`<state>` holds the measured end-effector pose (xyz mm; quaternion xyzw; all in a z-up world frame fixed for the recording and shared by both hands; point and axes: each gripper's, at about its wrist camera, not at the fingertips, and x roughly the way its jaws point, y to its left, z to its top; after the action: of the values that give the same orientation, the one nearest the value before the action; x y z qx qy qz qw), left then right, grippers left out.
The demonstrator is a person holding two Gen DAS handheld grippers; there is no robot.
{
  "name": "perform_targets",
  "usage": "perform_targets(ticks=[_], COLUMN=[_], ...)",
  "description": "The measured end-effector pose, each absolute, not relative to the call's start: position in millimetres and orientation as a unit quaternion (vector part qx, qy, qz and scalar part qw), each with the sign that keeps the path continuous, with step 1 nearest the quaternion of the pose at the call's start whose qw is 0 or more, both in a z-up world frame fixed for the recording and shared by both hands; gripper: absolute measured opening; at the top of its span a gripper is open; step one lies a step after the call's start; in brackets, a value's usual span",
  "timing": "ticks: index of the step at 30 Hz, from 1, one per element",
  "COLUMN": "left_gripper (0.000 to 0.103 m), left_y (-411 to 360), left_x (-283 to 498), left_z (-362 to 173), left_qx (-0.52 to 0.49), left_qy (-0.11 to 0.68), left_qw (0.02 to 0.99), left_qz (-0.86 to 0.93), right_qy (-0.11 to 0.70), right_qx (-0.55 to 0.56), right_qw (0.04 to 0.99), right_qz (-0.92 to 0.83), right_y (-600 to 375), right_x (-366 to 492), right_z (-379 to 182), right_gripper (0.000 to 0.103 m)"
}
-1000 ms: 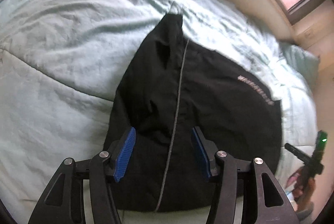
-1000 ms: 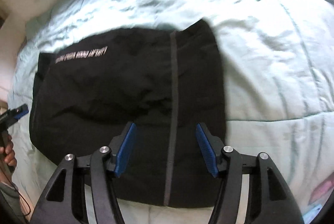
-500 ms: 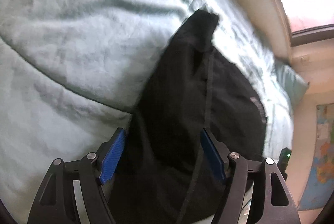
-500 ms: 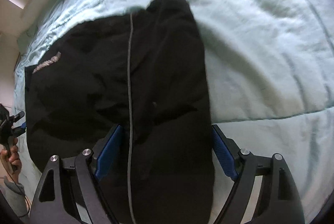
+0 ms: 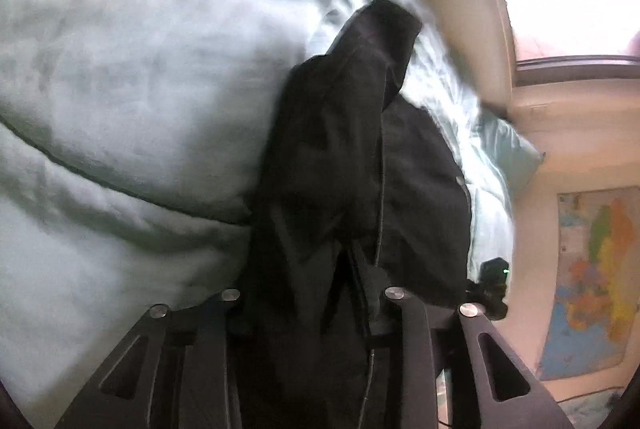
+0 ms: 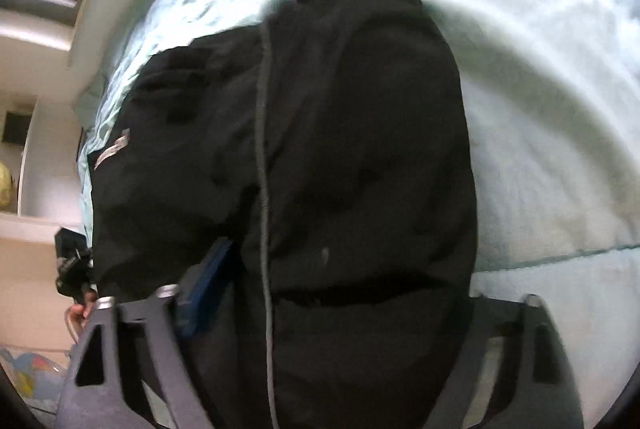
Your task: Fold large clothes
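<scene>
A large black garment (image 5: 344,165) with a thin grey seam lies on the pale green bedspread (image 5: 120,89). My left gripper (image 5: 312,305) is pushed into its near edge, and the cloth bunches between the fingers and hides the pads. In the right wrist view the same garment (image 6: 340,149) fills the middle. My right gripper (image 6: 332,305) is also buried in its near edge. One blue pad (image 6: 208,285) shows at the left and the other finger is under the cloth. White lettering (image 6: 114,149) shows at the garment's far left.
The bedspread (image 6: 560,109) extends to the right of the garment. A window (image 5: 560,13) and a wall map (image 5: 596,269) are at the right in the left wrist view. The other gripper's body (image 5: 492,281) shows beyond the garment.
Both grippers have moved down and forward into the garment's near edge. The cloth now bunches between the fingers and covers the pads that were open and clear before.
</scene>
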<state>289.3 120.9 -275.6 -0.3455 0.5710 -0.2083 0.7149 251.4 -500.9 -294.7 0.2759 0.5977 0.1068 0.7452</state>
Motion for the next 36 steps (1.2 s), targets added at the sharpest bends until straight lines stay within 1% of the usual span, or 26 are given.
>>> perform_targets(ticks=[2, 3, 4, 5, 6, 7, 8, 9, 10, 11, 12, 13, 14, 15, 18, 25, 29, 33, 36], left_gripper=[0.033, 0.033, 0.039, 0.045, 0.055, 0.059, 0.061, 0.062, 0.062, 0.058, 0.047, 0.04, 0.037, 0.034, 0.032, 0.031, 0.031, 0.031, 0.031], left_y=[115, 115, 116, 116, 120, 120, 118, 118, 119, 118, 115, 111, 110, 108, 102, 83, 97, 107, 113], left_x=[287, 288, 290, 293, 299, 301, 304, 304, 304, 301, 299, 293, 285, 278, 255, 174, 116, 71, 44], left_z=[-267, -268, -273, -280, -286, -292, -303, -308, -312, -309, -303, -290, -279, -268, -228, -127, -93, -99, -126], left_qx=[-0.328, -0.333, -0.346, -0.363, -0.377, -0.387, -0.402, -0.415, -0.428, -0.429, -0.418, -0.402, -0.397, -0.398, -0.401, -0.39, -0.388, -0.4, -0.403], left_qy=[0.57, 0.572, 0.576, 0.58, 0.582, 0.583, 0.58, 0.577, 0.575, 0.569, 0.564, 0.557, 0.548, 0.537, 0.505, 0.441, 0.422, 0.44, 0.485], left_qw=[0.722, 0.717, 0.707, 0.696, 0.686, 0.678, 0.67, 0.666, 0.663, 0.668, 0.679, 0.694, 0.702, 0.708, 0.722, 0.749, 0.759, 0.748, 0.732], left_qz=[-0.215, -0.218, -0.218, -0.218, -0.221, -0.223, -0.227, -0.224, -0.218, -0.213, -0.215, -0.218, -0.223, -0.228, -0.251, -0.305, -0.31, -0.294, -0.259], right_qy=[0.591, 0.591, 0.592, 0.594, 0.598, 0.6, 0.6, 0.601, 0.6, 0.597, 0.593, 0.587, 0.58, 0.57, 0.545, 0.503, 0.491, 0.508, 0.542], right_qx=[0.269, 0.27, 0.275, 0.283, 0.298, 0.314, 0.327, 0.34, 0.347, 0.347, 0.343, 0.338, 0.334, 0.333, 0.324, 0.274, 0.257, 0.242, 0.234], right_qw=[0.751, 0.751, 0.747, 0.742, 0.734, 0.724, 0.716, 0.71, 0.708, 0.71, 0.716, 0.723, 0.731, 0.737, 0.757, 0.796, 0.805, 0.8, 0.784], right_qz=[0.118, 0.122, 0.125, 0.125, 0.127, 0.136, 0.141, 0.141, 0.138, 0.136, 0.134, 0.134, 0.137, 0.143, 0.158, 0.197, 0.212, 0.208, 0.193], right_y=[-502, -502, -504, -505, -506, -505, -505, -505, -505, -505, -506, -505, -505, -506, -498, -465, -453, -448, -444], right_x=[246, 243, 242, 245, 248, 252, 255, 259, 260, 260, 257, 253, 249, 242, 223, 150, 93, 52, 27], right_z=[-287, -286, -289, -294, -300, -307, -313, -319, -321, -319, -314, -306, -298, -288, -255, -164, -120, -104, -119], right_gripper=[0.066, 0.066, 0.068, 0.074, 0.08, 0.082, 0.086, 0.086, 0.087, 0.082, 0.07, 0.062, 0.048, 0.042, 0.038, 0.037, 0.037, 0.038, 0.038])
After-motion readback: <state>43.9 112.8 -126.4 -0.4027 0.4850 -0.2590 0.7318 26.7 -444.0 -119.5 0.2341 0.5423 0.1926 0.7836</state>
